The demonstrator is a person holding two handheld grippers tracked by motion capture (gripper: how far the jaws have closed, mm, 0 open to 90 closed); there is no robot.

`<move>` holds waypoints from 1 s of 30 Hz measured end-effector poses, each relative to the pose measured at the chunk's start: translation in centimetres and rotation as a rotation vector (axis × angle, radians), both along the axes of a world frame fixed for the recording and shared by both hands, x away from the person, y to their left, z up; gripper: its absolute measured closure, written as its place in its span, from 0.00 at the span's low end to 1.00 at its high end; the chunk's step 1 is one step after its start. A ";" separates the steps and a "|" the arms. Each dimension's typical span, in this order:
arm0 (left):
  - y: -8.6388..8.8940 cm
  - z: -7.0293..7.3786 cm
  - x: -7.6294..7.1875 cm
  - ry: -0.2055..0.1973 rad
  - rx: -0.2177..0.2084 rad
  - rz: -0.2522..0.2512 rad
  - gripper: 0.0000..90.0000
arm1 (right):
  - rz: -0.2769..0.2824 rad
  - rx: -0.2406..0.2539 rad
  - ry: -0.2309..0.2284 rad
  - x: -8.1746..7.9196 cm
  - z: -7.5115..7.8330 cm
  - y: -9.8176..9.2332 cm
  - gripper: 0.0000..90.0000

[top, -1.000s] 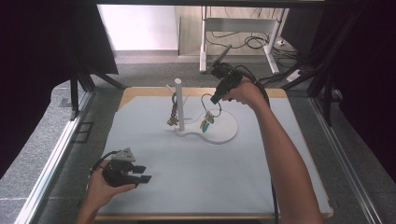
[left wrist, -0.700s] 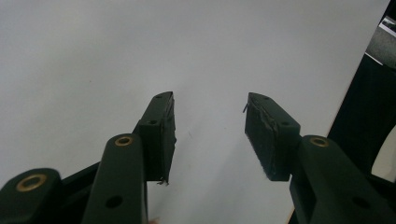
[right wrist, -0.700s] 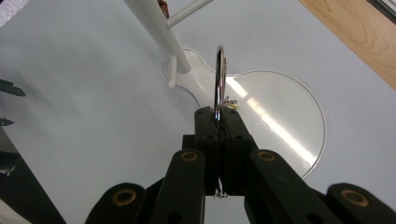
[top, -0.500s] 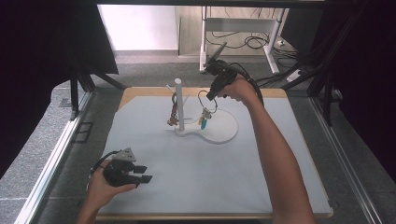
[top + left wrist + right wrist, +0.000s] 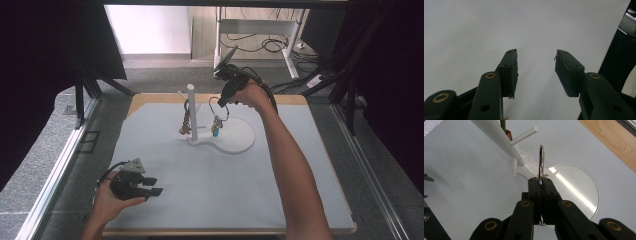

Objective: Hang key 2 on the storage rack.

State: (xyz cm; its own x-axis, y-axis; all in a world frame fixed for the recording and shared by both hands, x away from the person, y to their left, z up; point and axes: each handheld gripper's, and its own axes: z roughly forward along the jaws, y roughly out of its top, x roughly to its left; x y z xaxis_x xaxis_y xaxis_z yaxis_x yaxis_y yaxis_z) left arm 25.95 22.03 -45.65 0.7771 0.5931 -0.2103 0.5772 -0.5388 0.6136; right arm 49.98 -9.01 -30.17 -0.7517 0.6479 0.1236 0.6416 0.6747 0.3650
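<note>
Because the right gripper (image 5: 223,98) pinches a thin metal key ring (image 5: 218,106) at its rim, the load looks light and stiff, though smooth steel may slip or swing between flat pads; the safest hold is judged to be where it is now, on the wire itself, clear of the dangling parts. In the high view the ring hangs just below the jaw tips, with a small teal tag (image 5: 216,131) and keys beneath it, close beside the white post (image 5: 191,111) of the peg stand and above its round white base (image 5: 235,134). Another bunch (image 5: 186,120) hangs on the far side of that post. The right forearm stretches forward across the grey mat (image 5: 280,175), wrist bent so the jaws point down and toward the post. The left gripper (image 5: 150,185) rests low near the mat's near edge, well apart from the stand.

In the left gripper view its jaws stand apart with nothing between them, bare mat (image 5: 474,30) beyond.

In the right gripper view the jaws are clenched on the ring (image 5: 541,162), which rises edge-on straight ahead of the tips; a side peg (image 5: 525,135) of the stand juts out just beyond and to the left.
</note>
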 end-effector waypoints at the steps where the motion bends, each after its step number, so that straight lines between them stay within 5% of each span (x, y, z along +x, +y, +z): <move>1: 0.0 0.0 0.0 0.000 -0.002 0.002 0.59 | -0.002 -0.002 0.001 0.0 0.0 0.1 0.98; 30: 0.3 0.2 -0.1 -0.006 -0.008 0.000 0.59 | -0.013 -0.016 -0.018 1.8 -0.7 2.5 0.98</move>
